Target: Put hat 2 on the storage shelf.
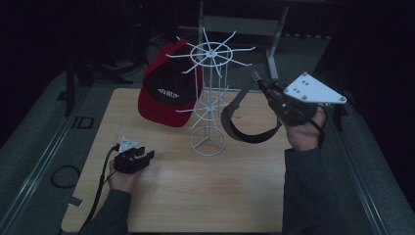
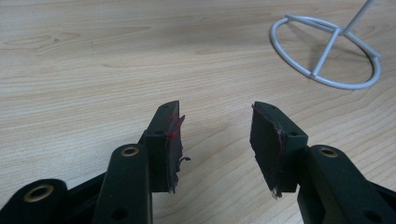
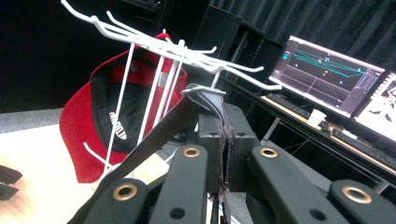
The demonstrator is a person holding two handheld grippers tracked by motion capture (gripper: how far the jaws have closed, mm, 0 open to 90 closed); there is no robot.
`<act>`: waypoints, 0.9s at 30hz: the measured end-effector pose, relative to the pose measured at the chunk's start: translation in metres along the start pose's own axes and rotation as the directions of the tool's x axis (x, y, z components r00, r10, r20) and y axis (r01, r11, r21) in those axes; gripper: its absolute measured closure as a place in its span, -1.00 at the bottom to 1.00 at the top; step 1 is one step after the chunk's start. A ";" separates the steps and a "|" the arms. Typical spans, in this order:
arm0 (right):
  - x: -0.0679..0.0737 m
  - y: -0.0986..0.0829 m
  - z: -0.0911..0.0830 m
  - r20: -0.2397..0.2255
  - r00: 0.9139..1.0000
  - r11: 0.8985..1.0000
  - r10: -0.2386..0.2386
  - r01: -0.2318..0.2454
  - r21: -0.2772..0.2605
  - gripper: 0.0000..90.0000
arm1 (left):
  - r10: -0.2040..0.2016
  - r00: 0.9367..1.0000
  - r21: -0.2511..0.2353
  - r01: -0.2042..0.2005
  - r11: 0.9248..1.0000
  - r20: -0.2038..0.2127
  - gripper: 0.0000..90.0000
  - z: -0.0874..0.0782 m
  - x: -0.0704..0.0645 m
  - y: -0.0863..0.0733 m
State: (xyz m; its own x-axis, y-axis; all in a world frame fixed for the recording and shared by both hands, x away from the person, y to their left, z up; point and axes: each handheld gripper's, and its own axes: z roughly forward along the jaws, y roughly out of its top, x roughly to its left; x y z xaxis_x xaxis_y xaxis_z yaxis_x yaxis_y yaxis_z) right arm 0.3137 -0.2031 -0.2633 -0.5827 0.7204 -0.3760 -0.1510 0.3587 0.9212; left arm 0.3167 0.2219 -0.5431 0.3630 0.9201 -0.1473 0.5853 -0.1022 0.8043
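Hanging from the white wire rack near the table's far edge, a red and black cap sat on the rack's left side. The right gripper, raised near the table's right edge, had its jaws closed on a dark grey visor, whose band looped down beside the rack. The left gripper rested near the left edge, jaws apart and empty.

monitors: lit, on desk | cable loop: floor, left of table
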 end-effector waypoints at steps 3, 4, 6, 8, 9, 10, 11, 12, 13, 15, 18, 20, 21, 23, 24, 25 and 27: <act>-0.001 0.003 0.001 0.001 1.000 1.000 -0.001 0.001 -0.007 0.96 | 0.001 1.000 0.001 -0.001 1.000 0.000 0.19 0.000 0.000 0.000; -0.001 0.004 0.001 0.002 1.000 1.000 -0.003 0.003 -0.008 0.96 | 0.000 1.000 0.001 0.000 1.000 0.000 0.19 0.000 0.000 0.000; -0.001 0.006 0.002 0.006 1.000 1.000 -0.010 0.010 -0.010 0.96 | 0.000 1.000 0.001 0.000 1.000 0.000 0.19 0.000 0.000 0.000; -0.002 0.007 0.002 0.006 1.000 1.000 -0.005 0.005 -0.017 0.96 | 0.003 1.000 0.001 -0.003 1.000 -0.002 0.19 -0.001 0.000 0.000; -0.003 0.009 0.003 0.009 1.000 1.000 -0.002 0.002 -0.021 0.96 | 0.003 1.000 0.002 -0.003 1.000 -0.002 0.19 -0.001 0.000 0.000; -0.003 0.010 0.003 0.009 1.000 1.000 0.000 0.000 -0.025 0.96 | 0.003 1.000 0.002 -0.003 1.000 -0.002 0.19 -0.001 0.000 0.000; -0.004 0.011 0.003 0.011 1.000 1.000 -0.002 0.002 -0.026 0.96 | 0.004 1.000 0.001 -0.004 1.000 -0.001 0.19 -0.001 0.000 0.000; -0.004 0.013 0.004 0.011 1.000 1.000 -0.001 0.002 -0.029 0.95 | 0.004 1.000 0.001 -0.004 1.000 -0.001 0.19 -0.001 0.000 0.000; -0.005 0.014 0.004 0.011 1.000 1.000 -0.003 0.004 -0.029 0.96 | 0.003 1.000 0.001 -0.003 1.000 -0.001 0.19 -0.001 0.000 0.000; -0.006 0.018 0.005 0.010 1.000 0.999 -0.005 0.006 -0.034 0.95 | 0.003 1.000 0.000 -0.003 1.000 -0.001 0.19 -0.001 0.000 0.000; -0.008 0.020 0.006 0.011 1.000 0.999 -0.002 0.002 -0.040 0.95 | 0.004 1.000 -0.003 -0.004 1.000 -0.002 0.20 -0.001 0.000 0.000; -0.009 0.021 0.008 0.006 1.000 0.999 0.007 -0.006 -0.044 0.96 | 0.006 1.000 -0.001 -0.006 1.000 0.000 0.19 -0.001 -0.001 0.000; -0.009 0.021 0.009 0.005 1.000 0.999 0.007 -0.007 -0.042 0.96 | 0.007 1.000 -0.001 -0.007 1.000 -0.001 0.19 -0.001 -0.001 0.000; -0.010 0.021 0.011 0.002 1.000 0.999 0.008 -0.008 -0.041 0.96 | 0.005 1.000 -0.002 -0.005 1.000 -0.002 0.19 -0.001 0.000 0.000; -0.010 0.022 0.013 0.001 1.000 0.999 0.009 -0.009 -0.042 0.96 | 0.004 1.000 -0.002 -0.004 1.000 -0.002 0.19 -0.001 0.000 0.000; -0.010 0.022 0.013 0.001 1.000 0.999 0.009 -0.009 -0.042 0.96 | 0.004 1.000 -0.002 -0.004 1.000 -0.002 0.19 -0.001 0.000 0.000; -0.011 0.024 0.015 0.001 1.000 0.999 0.010 -0.010 -0.042 0.96 | 0.005 1.000 -0.001 -0.005 1.000 -0.002 0.19 -0.001 0.000 0.000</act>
State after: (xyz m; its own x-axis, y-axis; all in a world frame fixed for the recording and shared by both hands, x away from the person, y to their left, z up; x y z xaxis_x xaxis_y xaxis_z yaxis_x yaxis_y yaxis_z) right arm 0.3290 -0.1936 -0.2387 -0.5834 0.7247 -0.3667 -0.1789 0.3258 0.9284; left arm 0.3159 0.2220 -0.5429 0.3648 0.9201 -0.1424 0.5825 -0.1062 0.8058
